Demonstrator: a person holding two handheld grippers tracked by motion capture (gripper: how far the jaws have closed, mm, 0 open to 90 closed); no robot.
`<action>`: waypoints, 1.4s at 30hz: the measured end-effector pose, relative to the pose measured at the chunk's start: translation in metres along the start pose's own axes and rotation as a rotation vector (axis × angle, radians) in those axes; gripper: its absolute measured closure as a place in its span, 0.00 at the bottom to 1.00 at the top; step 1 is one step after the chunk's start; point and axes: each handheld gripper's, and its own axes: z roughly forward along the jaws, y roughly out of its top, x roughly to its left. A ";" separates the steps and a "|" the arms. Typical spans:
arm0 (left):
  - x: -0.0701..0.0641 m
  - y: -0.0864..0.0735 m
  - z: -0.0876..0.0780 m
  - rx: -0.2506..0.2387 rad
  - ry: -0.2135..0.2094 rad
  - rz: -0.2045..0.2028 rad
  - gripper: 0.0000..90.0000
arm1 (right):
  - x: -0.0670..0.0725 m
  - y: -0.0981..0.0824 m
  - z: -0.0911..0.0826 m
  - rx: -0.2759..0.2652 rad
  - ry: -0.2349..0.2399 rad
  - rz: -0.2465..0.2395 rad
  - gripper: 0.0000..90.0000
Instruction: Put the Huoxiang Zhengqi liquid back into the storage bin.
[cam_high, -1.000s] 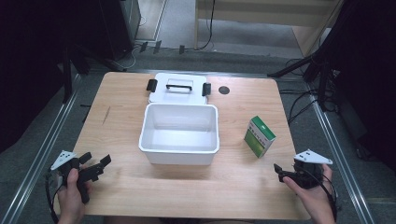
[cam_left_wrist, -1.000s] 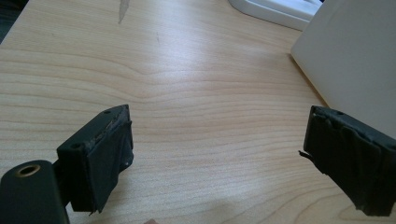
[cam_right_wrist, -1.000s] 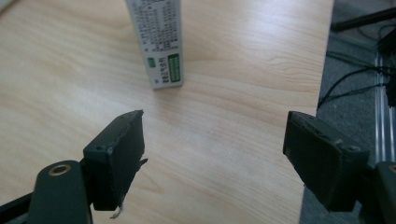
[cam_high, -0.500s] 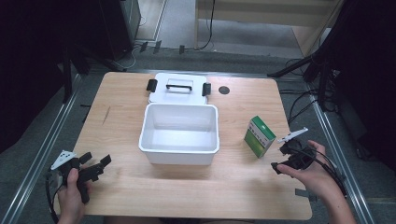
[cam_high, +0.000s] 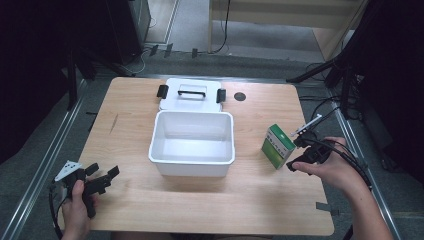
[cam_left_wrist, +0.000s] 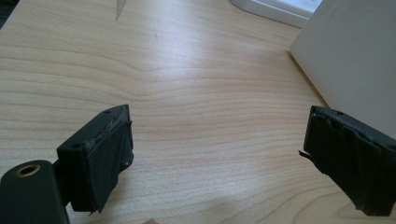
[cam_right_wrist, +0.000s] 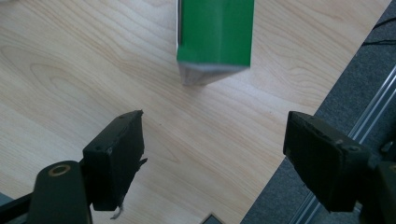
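We see a light wooden surface (cam_high: 130, 125) with a white plastic bin (cam_high: 191, 142) standing open near its middle. Just behind the bin, touching its far wall, lies a white lid (cam_high: 191, 93) with a black handle and a black clip at each end. A small dark round spot (cam_high: 240, 96) sits just beside the lid. Around the surface we see grey floor (cam_high: 190, 30), cables and dark stands.
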 end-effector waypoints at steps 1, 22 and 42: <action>0.000 0.000 0.000 0.000 0.000 0.000 0.10 | 0.000 0.000 0.000 0.000 0.000 0.000 0.23; 0.001 0.000 0.001 0.005 -0.006 -0.003 0.10 | -0.005 0.051 0.002 0.058 0.055 0.085 0.32; 0.001 0.000 0.001 0.006 -0.009 -0.004 0.10 | -0.007 0.077 0.017 0.050 0.065 0.109 0.50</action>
